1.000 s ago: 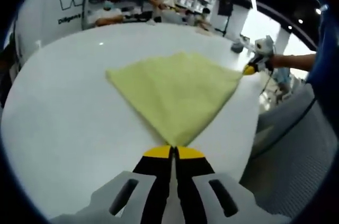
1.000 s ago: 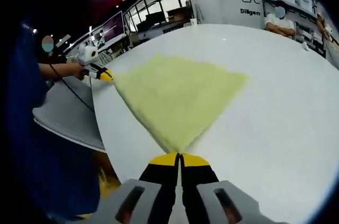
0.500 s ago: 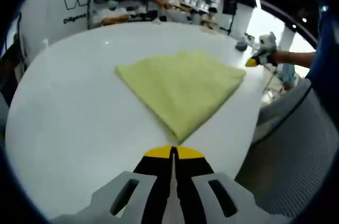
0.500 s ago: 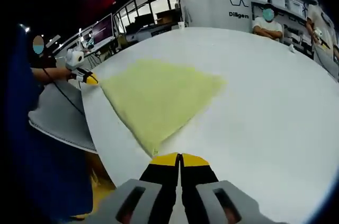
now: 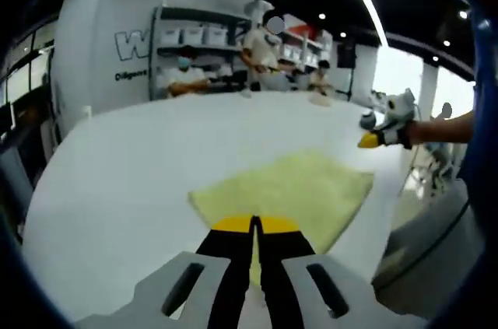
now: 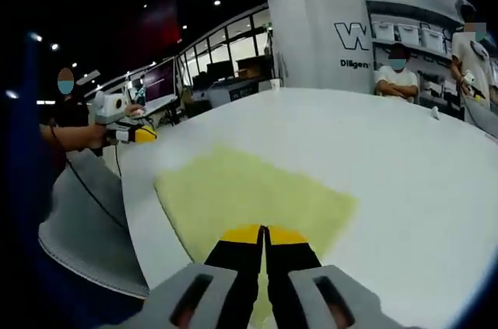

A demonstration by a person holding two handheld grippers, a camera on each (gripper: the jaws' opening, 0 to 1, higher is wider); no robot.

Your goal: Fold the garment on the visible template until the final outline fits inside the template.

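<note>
Hovering at 6 o'clock in the left gripper view, the left gripper [image 5: 254, 224] has its yellow-tipped fingers pressed together, nothing between them, their tips overlapping the near edge of the garment [image 5: 299, 193]. The garment is a pale yellow-green cloth lying flat and folded on the white counter [image 5: 117, 181], reaching from the fingertips toward 2 o'clock. No separate template outline can be made out on the counter.

At 3 o'clock in that view the right gripper [image 5: 372, 141] is held up off the counter, past the cloth's far corner and apart from it; whether it touches anything cannot be told.

In the right gripper view its own fingers also sit together and empty at 6 o'clock, tips over the cloth's near point, with the cloth spreading toward 11 and 1 o'clock. At 9 o'clock the left gripper is held off the counter's edge, clear of the cloth.

Beyond the counter, at 12 to 1 o'clock in the left gripper view, stand shelves with white bins [image 5: 194, 36] and a white wall with dark lettering [image 5: 131, 47]. Several people [image 5: 184, 80] sit or stand there.
</note>
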